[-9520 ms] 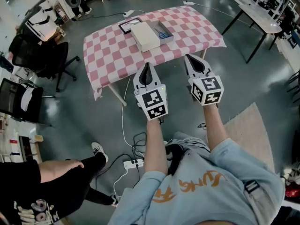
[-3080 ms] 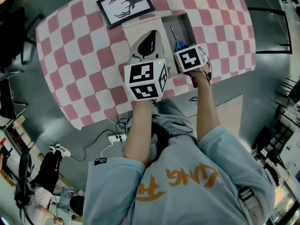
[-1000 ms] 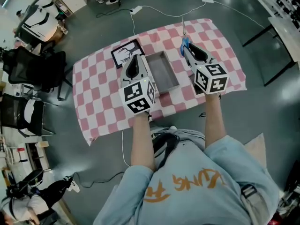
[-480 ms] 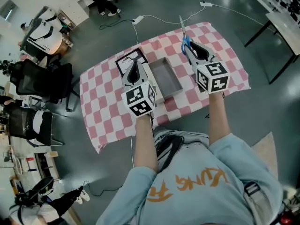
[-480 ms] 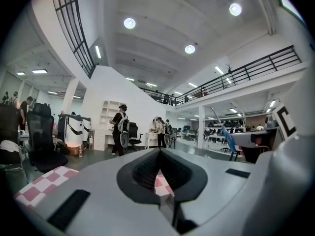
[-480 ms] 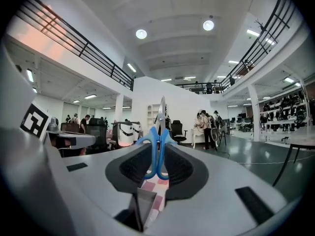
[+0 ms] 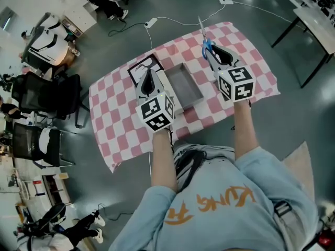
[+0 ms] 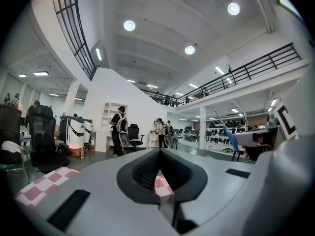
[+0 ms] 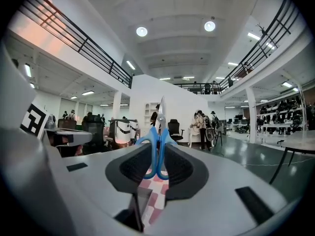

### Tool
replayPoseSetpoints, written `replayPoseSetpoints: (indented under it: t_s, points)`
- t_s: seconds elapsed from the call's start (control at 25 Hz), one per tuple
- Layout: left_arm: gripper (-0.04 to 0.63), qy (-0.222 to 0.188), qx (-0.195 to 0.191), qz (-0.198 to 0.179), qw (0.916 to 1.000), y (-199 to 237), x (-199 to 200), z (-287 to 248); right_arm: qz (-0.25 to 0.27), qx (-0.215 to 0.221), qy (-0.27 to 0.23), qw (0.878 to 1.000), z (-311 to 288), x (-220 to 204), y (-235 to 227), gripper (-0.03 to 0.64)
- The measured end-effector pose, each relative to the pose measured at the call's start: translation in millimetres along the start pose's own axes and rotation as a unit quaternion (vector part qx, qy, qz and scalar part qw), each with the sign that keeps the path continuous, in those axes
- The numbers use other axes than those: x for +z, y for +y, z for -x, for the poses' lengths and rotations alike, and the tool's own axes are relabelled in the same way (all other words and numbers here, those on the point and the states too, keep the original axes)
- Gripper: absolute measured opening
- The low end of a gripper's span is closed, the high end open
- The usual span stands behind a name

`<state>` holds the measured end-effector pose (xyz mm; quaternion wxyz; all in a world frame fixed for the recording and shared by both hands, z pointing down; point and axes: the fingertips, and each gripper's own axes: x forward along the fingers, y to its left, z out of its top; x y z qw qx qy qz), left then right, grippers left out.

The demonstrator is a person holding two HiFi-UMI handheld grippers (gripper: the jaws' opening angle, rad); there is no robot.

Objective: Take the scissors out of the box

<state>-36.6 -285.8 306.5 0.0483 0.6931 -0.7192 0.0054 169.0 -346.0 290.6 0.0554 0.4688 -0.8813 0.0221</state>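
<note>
1. Far left on the counter point(image 7: 112, 106) (pink-and-white checked cloth): a framed picture point(image 7: 139, 67), flat, just beside the box's left far corner.
2. Left claw point(image 7: 149, 73) point(image 8: 158, 155): closed, pads together, nothing between them. Hangs level over the white lid point(image 7: 171, 101) that lies against the box's left side. No part in the work, by the look of it.
3. Box point(image 7: 181, 66): grey, open, apparently empty, in the middle of the counter between the two claws.
4. Right claw point(image 7: 210, 48) point(image 9: 157, 150): closed part-way on the scissors point(image 7: 205, 42) point(image 9: 156, 144), pads pressed on the blue handle loops from both sides. Holds them clear of the box and above the cloth, to the box's right.
5. Long axis of the scissors: in line with the claw, handles in the grip, closed blades straight ahead and away from the person, toward the counter's far edge.
6. Judged from this: removal done, only a set-down left. Bare cloth directly under the right claw, so the right hand is the nearer one; a straight drop there should do, well apart from the box.
</note>
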Motion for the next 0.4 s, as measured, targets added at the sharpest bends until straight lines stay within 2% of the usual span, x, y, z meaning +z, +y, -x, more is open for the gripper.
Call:
replayPoseSetpoints:
  t_s: [0.4]
  points:
    - [0.017,0.007,-0.004,-0.002,1.0000,-3.2,-3.2,7.7,-0.002,-0.007,-0.005,1.000,5.9,4.5,-2.7,0.083]
